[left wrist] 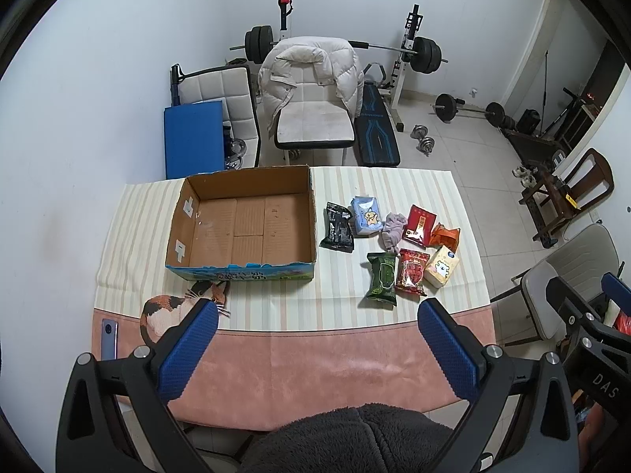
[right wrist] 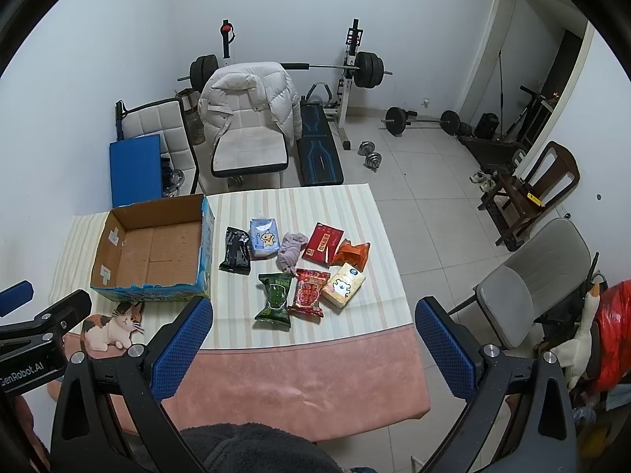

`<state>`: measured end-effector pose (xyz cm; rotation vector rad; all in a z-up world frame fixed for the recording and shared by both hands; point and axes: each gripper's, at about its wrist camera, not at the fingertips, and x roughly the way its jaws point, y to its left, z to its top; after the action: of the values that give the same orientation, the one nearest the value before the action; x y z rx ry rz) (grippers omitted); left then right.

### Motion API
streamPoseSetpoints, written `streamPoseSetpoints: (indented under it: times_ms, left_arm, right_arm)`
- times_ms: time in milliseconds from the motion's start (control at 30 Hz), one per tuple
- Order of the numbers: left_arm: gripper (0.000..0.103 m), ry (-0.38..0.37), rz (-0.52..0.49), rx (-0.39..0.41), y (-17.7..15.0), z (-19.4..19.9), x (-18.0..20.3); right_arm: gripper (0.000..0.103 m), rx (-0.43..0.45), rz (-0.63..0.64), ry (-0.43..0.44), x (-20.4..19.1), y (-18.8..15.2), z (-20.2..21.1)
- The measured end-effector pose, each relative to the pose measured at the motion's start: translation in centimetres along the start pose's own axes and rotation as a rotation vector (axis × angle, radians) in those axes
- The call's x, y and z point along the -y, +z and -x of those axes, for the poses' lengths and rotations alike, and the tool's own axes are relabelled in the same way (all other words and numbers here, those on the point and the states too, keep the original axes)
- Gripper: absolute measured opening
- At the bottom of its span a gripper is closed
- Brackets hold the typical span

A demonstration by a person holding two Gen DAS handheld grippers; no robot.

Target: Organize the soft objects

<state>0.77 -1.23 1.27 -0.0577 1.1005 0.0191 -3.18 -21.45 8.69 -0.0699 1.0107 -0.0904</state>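
Gym gear lines the far wall behind a cloth-covered table [left wrist: 276, 315]. On it an open box [left wrist: 244, 220] stands left, with soft packets just to its right: a black pack [left wrist: 337, 226], a blue tissue pack [left wrist: 366, 215], a grey cloth [left wrist: 392, 228] and a green pack [left wrist: 381, 278]. The left gripper [left wrist: 319, 351] and right gripper [right wrist: 311, 349] both hover over the near edge, jaws spread wide, holding and touching nothing.
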Motion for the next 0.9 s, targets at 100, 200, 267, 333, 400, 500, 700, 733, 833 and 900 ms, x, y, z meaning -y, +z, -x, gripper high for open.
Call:
streamPoseSetpoints:
  times_ms: [100,200,267,333,400,500,700,733,833,900]
  left_arm:
    - [0.103,0.001,0.000,0.000,0.1,0.0,0.1]
    - [0.103,0.000,-0.001,0.001,0.1,0.0,0.0]
    - [0.103,-0.001,-0.003,0.000,0.2,-0.1,0.0]
    - [0.103,-0.006,-0.008,-0.010,0.2,-0.3,0.1]
    - [0.103,-0.014,-0.029,-0.033,0.6,-1.4,0.5]
    - [0.103,-0.008,-0.049,-0.076,1.0,-4.6,1.1]
    - [0.103,-0.078,-0.057,-0.221,1.6,-15.8,3.7]
    - [0.103,-0.082,-0.060,-0.249,1.6,-17.8,4.3]
    - [0.102,-0.097,-0.077,-0.332,1.6,-24.0,6.6]
    - [0.095,-0.104,-0.088,-0.385,1.5,-28.0,8.1]
  right_arm:
    - [0.103,-0.002,0.002,0.001,0.0,0.0,0.0]
    - [0.103,-0.007,0.000,0.003,-0.2,-0.1,-0.4]
    - [0.103,-0.008,-0.002,0.005,-0.3,-0.1,-0.5]
    - [0.103,-0.008,-0.001,0.006,-0.3,-0.1,-0.5]
    - [0.103,-0.014,-0.010,0.012,-0.3,-0.2,-0.8]
    - [0.103,-0.052,-0.034,0.027,0.3,-0.2,-3.1]
    - [0.103,-0.242,-0.134,0.134,3.8,-0.8,-14.7]
    - [0.101,-0.285,-0.163,0.160,4.5,-1.2,-17.1]
    - [0.087,-0.379,-0.235,0.203,6.4,-2.7,-24.0]
    - [0.087,-0.429,-0.263,0.204,7.5,-3.9,-28.2]
